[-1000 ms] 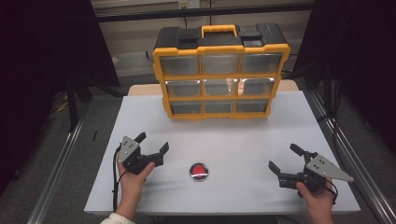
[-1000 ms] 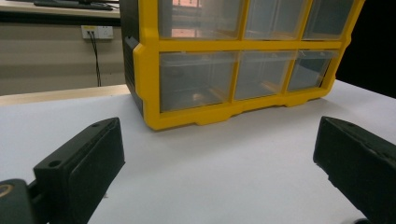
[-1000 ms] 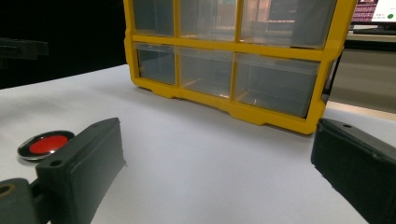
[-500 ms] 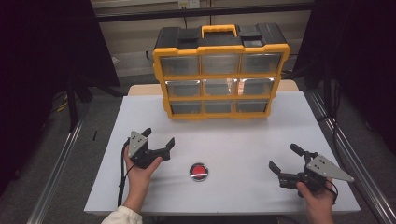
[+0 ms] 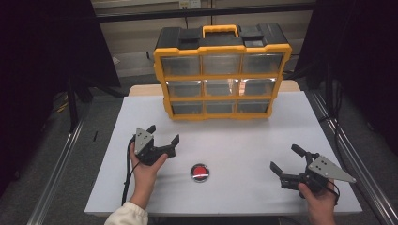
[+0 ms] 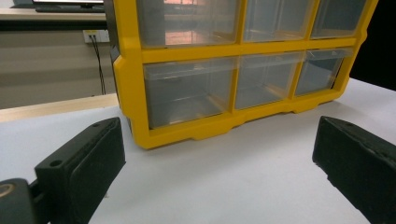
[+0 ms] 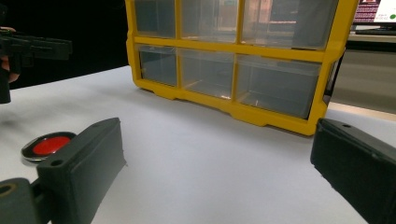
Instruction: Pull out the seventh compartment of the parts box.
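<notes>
Left tongs (image 5: pixel 162 139) nearer the organizer (image 5: pixel 220 70), seemingly.

Bare table (image 5: pixel 244 140) ahead of both tongs, organizer (image 5: pixel 220 70) blocking rear, button (image 5: pixel 200 172) mid-table

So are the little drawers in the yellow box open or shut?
Shut. Every clear drawer sits flush in the yellow box; none sticks out.

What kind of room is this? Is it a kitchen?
Not a kitchen. It looks more like a lab or workshop: a plain white table holds a yellow drawer organizer, dark curtains hang at the sides, and a computer monitor sits on a desk behind.
</notes>
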Demonstrator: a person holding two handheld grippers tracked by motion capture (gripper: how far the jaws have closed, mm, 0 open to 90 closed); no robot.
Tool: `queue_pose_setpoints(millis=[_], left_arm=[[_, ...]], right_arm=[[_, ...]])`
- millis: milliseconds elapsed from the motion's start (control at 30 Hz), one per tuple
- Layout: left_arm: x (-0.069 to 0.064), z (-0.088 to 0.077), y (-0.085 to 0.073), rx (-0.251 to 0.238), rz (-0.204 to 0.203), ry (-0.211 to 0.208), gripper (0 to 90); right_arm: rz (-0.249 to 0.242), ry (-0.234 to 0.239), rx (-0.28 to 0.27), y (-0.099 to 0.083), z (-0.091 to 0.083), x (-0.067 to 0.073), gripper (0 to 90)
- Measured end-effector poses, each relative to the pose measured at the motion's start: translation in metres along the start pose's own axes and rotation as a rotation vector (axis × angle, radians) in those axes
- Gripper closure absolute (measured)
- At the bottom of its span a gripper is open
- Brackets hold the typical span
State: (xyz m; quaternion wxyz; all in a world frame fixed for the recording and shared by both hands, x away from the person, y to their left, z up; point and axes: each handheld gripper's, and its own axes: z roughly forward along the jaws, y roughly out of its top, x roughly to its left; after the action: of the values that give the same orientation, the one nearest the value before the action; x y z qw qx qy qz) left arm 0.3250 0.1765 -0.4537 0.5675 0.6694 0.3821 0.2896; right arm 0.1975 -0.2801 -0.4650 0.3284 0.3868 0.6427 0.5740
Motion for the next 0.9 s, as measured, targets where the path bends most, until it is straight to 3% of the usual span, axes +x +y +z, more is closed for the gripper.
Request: queue_pose_setpoints(millis=[233,367,400,533,567,767,800,900], left_arm=[[-0.002,0.008,0.002,-0.002,0.011,0.005,2.7],[-0.008,0.014,0.005,-0.011,-0.017,-0.004,2.8],[-0.007,0.015,0.006,-0.008,0.003,-0.007,2.8],[-0.011,0.018,0.008,-0.020,-0.012,-0.006,2.9],[-0.010,0.019,0.008,-0.011,0.010,-0.003,2.9],[-0.015,0.026,0.010,-0.013,0.005,0.008,2.9],[-0.014,0.027,0.010,-0.005,0.013,-0.009,2.9],[-0.014,0.030,0.012,-0.007,0.027,0.010,2.9]], right_arm=[[0.000,0.003,0.000,0.000,0.000,0.000,2.3],[-0.005,0.008,0.003,0.000,0.000,0.000,2.3],[-0.006,0.008,0.002,0.000,0.000,0.000,2.3],[0.000,0.007,0.000,0.000,0.000,0.000,2.3],[-0.001,0.009,0.001,0.000,0.000,0.000,2.3],[0.002,0.009,0.000,0.000,0.000,0.000,2.3],[0.001,0.011,0.001,0.000,0.000,0.000,2.3],[-0.002,0.012,-0.001,0.000,0.000,0.000,2.3]])
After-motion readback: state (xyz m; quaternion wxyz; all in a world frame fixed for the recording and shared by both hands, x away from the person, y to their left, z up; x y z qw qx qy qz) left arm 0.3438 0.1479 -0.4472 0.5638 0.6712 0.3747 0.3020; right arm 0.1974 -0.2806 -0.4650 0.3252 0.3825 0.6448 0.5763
